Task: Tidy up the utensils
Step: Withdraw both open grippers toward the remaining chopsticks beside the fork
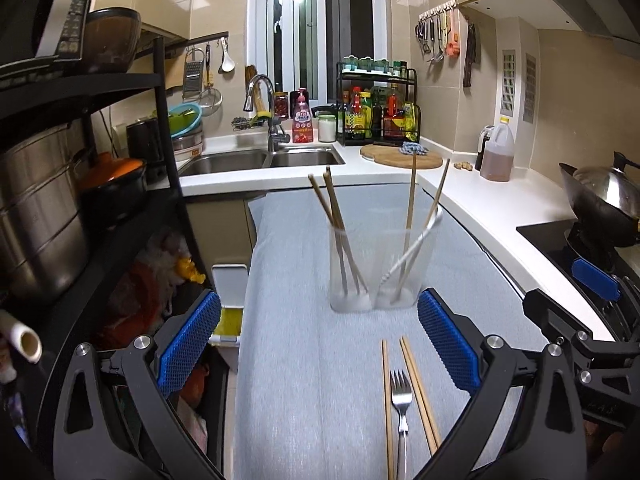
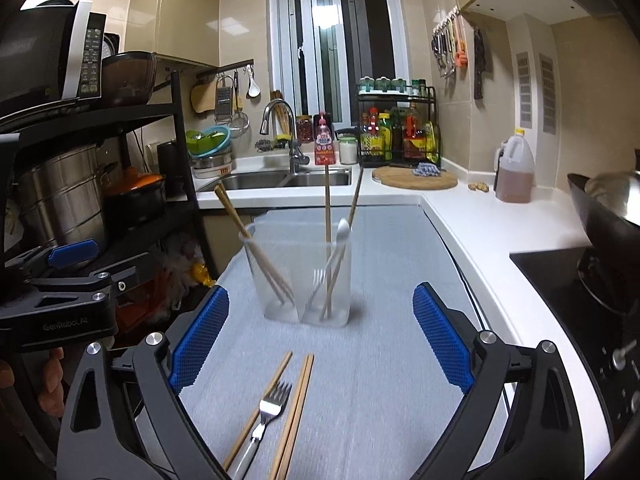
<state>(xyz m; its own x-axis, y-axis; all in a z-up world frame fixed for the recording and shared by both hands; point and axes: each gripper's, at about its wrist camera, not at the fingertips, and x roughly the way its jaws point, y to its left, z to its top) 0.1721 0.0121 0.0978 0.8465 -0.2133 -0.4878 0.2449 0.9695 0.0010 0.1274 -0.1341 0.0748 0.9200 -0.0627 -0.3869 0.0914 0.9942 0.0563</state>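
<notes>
A clear plastic utensil holder [image 1: 376, 272] [image 2: 300, 280] with two compartments stands on a pale blue mat [image 1: 312, 360] [image 2: 380, 380]. Chopsticks lean in its left compartment; chopsticks, a white spoon and a fork stand in its right one. Nearer the cameras a metal fork [image 1: 401, 396] [image 2: 272, 404] lies on the mat among loose wooden chopsticks [image 1: 420, 392] [image 2: 298, 408]. My left gripper [image 1: 320, 340] is open with nothing between its blue pads, a little short of the holder. My right gripper [image 2: 320, 336] is open too and holds nothing, above the loose fork and chopsticks.
A double sink [image 1: 260, 160] with a tap lies behind the mat. A black rack [image 1: 80, 160] with pots stands at the left, a white bin [image 1: 229, 300] below it. A round cutting board [image 1: 400, 156], a bottle rack, an oil jug [image 1: 498, 152] and a wok [image 1: 608, 192] line the right counter.
</notes>
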